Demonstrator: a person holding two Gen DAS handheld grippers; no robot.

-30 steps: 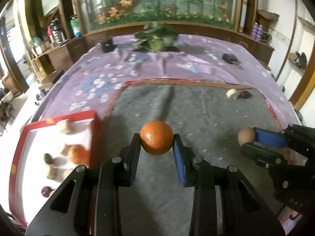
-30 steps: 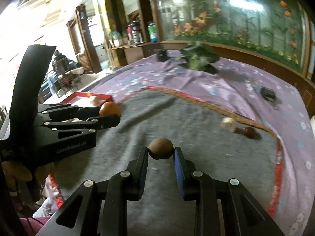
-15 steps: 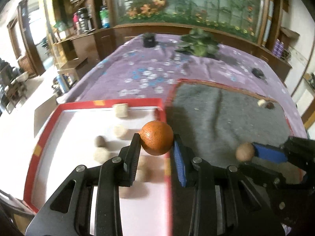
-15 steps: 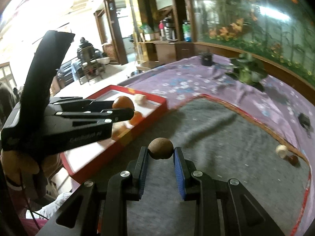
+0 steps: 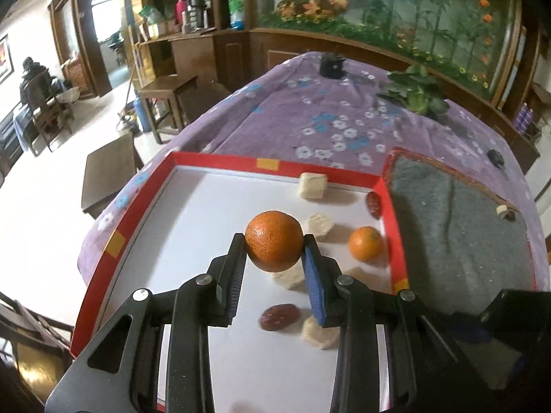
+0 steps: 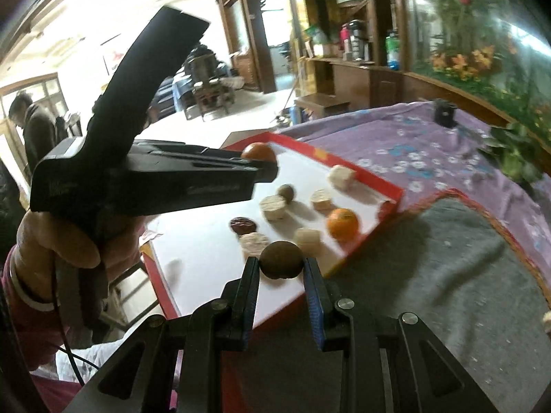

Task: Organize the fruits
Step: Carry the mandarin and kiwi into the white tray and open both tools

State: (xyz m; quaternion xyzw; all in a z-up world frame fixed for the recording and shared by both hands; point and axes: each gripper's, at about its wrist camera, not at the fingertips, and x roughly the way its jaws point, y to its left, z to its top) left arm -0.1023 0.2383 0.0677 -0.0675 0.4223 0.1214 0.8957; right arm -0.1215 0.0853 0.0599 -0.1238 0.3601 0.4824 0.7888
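Note:
My left gripper (image 5: 274,245) is shut on an orange (image 5: 274,241) and holds it above the white floor of the red-rimmed tray (image 5: 220,165). In the tray lie a smaller orange (image 5: 365,243), several pale fruit pieces (image 5: 312,186) and dark red dates (image 5: 279,317). My right gripper (image 6: 281,265) is shut on a round brown fruit (image 6: 281,265) over the near right edge of the tray (image 6: 365,179). The left gripper (image 6: 261,168) with its orange (image 6: 258,152) shows in the right wrist view, higher and to the left.
A grey mat (image 5: 458,227) lies right of the tray on the purple flowered cloth (image 5: 330,117); a pale piece (image 5: 501,210) and a dark one rest at its far edge. A green plant (image 5: 416,93) and a black object (image 5: 331,64) stand farther back.
Both grippers have swung left from over the grey mat to over the tray, each still holding its fruit.

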